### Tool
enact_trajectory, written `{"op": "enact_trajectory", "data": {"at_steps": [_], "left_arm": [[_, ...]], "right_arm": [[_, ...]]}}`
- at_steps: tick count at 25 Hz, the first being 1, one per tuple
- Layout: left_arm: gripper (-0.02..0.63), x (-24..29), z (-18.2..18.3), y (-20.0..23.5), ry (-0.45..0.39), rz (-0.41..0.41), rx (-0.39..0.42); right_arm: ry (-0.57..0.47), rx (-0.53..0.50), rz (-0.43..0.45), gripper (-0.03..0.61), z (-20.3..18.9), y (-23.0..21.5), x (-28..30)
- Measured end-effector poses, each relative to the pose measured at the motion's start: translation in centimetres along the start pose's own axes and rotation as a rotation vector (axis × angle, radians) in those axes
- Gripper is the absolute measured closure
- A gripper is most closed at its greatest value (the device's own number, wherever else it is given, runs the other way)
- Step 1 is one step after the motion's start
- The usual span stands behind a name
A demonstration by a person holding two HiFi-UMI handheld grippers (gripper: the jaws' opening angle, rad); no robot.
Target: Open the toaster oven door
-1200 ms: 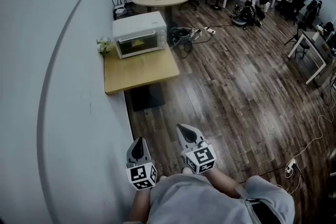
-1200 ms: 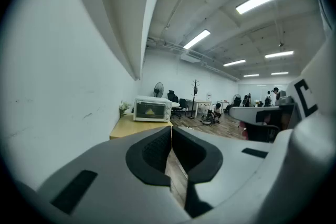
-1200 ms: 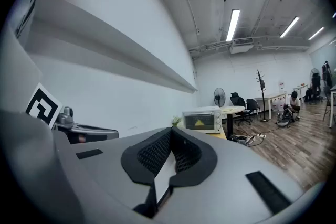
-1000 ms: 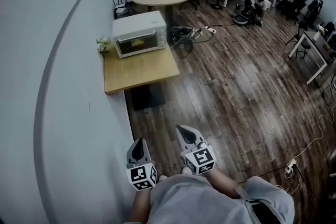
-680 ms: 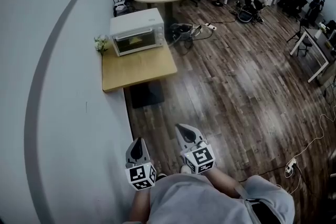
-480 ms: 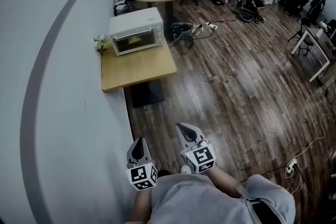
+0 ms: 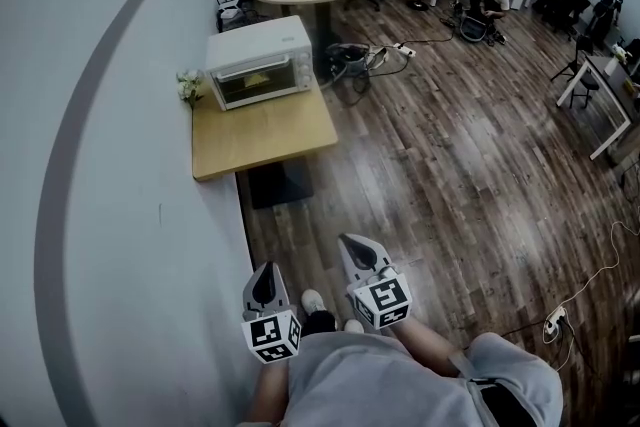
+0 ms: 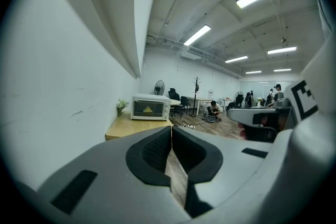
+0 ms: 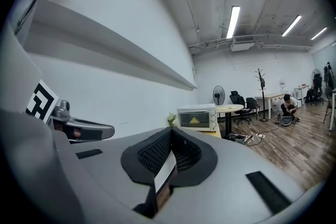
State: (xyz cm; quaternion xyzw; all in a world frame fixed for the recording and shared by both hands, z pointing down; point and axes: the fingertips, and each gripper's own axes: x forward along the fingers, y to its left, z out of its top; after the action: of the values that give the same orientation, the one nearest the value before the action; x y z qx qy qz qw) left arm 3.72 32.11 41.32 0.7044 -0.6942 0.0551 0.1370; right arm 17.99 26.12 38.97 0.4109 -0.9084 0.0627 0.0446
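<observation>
We hold the left gripper [image 7: 265, 275] and the right gripper [image 7: 355, 253] low in front of us, each with its jaws pressed together on nothing. The toaster oven [image 7: 258, 62] sits well apart from them, on the far end of the wooden table [image 7: 262, 130] by the wall, door closed — its handle is too small to make out. Something yellowish shows behind the glass; we cannot tell what. Our arms run out of view below.

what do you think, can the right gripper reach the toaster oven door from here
Probably not yet: the right gripper is held close by the person's body, while the toaster oven door is far off, on the table. Only floor lies between, so stepping closer should do.
</observation>
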Motion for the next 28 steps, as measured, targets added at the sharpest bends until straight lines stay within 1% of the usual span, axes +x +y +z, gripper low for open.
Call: {"op": "enact_trajectory", "data": {"at_steps": [7, 17, 23, 28], "left_arm": [[0.609, 4.6, 1.4, 2.4, -0.002, -0.024, 0.005], [0.609, 11.2, 3.9, 7.5, -0.013, -0.045, 0.006], [0.609, 13.5, 4.9, 10.0, -0.013, -0.055, 0.013], [0.609, 14.9, 5.2, 11.2, -0.026, -0.054, -0.004]], "right_arm": [[0.010, -0.009, -0.012, 0.580, 0.5, -0.7, 4.9], [0.007, -0.019, -0.041, 0.580, 2.0, -1.4, 13.4], [0.001, -0.015, -0.058, 0.580, 2.5, -1.1, 16.6], [0.022, -0.027, -0.054, 0.580, 1.7, -0.7, 18.3]]}}
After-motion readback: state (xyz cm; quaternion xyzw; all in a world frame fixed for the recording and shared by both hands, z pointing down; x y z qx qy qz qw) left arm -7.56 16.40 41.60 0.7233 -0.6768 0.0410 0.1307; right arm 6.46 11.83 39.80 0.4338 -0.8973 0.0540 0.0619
